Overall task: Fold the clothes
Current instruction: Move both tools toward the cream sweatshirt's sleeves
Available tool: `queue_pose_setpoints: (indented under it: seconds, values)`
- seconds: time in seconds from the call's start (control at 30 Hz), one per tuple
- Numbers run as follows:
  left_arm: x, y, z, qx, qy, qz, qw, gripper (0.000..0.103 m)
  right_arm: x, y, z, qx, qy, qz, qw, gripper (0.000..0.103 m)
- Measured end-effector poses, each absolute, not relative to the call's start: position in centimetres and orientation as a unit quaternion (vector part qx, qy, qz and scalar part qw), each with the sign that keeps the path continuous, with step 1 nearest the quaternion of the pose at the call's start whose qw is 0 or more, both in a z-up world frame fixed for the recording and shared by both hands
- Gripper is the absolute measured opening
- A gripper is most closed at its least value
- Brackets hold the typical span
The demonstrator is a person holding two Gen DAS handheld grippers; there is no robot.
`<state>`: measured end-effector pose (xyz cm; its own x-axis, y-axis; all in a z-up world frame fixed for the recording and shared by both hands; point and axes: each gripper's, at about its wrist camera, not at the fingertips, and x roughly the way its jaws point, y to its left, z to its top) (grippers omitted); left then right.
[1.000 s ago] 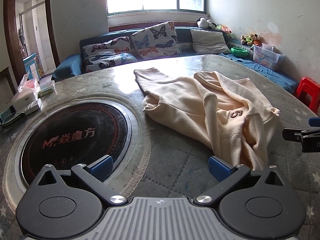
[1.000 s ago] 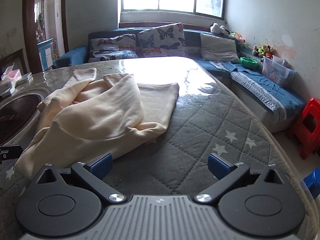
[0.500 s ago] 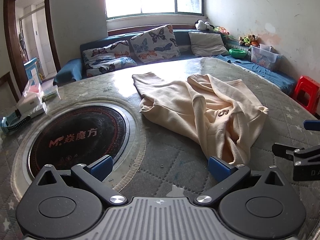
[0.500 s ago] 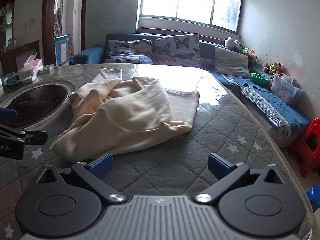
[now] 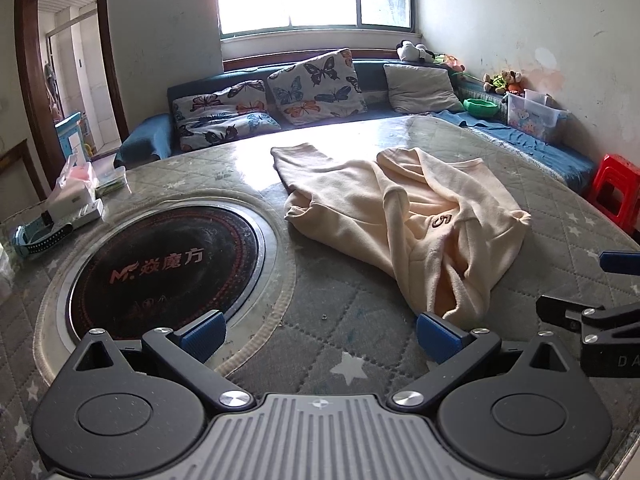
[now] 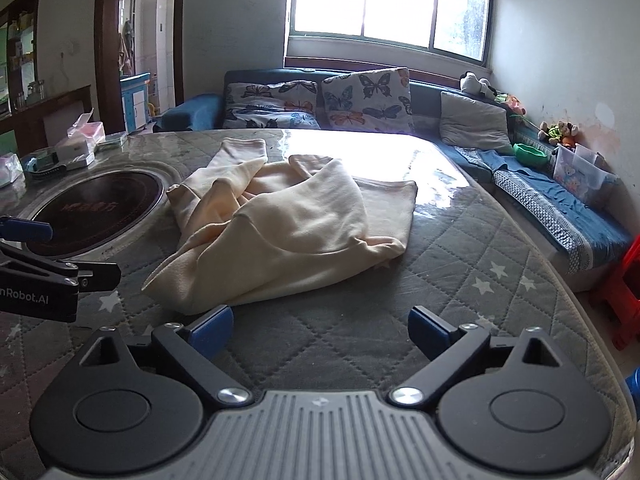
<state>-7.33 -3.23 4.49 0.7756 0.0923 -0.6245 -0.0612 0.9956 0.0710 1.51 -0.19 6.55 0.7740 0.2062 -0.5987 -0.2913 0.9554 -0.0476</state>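
Left tongs (image 5: 320, 330) spread wide, empty, above the quilted bench (image 5: 340, 320). Right tongs (image 6: 320, 330) likewise spread wide, holding nothing. Cream sweatshirt (image 5: 408, 220) lies crumpled on the bench just beyond both, its near edge close to the fingertips, beside the round black hotplate (image 5: 160, 268). Sofa (image 5: 280, 92) behind.

Cream sweater (image 5: 404, 216), grey star-quilted table cover (image 5: 344, 320), butterfly cushions (image 5: 316, 82), red stool (image 5: 616, 188)

Left gripper (image 5: 320, 334): black linkage arms, blue pads, silver screws, ribbed grey housing. Right gripper (image 6: 320, 330) looks identical. White lettering marks each one's side.
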Motion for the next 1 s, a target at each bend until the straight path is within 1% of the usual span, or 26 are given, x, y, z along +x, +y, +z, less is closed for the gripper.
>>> queue_pose_setpoints:
  seconds: [0.17,0.27,1.0]
  values:
    - [-7.7,-3.7,4.5,0.037,0.333,0.039,0.941,0.103,1.1,-0.3,6.4,-0.06,0.315,0.136,0.937,0.093]
    - [-7.7,-3.8,4.5,0.036,0.335,0.039,0.941,0.103,0.9,-0.3,6.3,-0.059,0.318,0.138,0.936,0.09]
    - [-6.1,-3.7,4.3,0.04,0.348,0.036,0.936,0.103,2.2,0.2,6.1,-0.059,0.321,0.142,0.935,0.085]
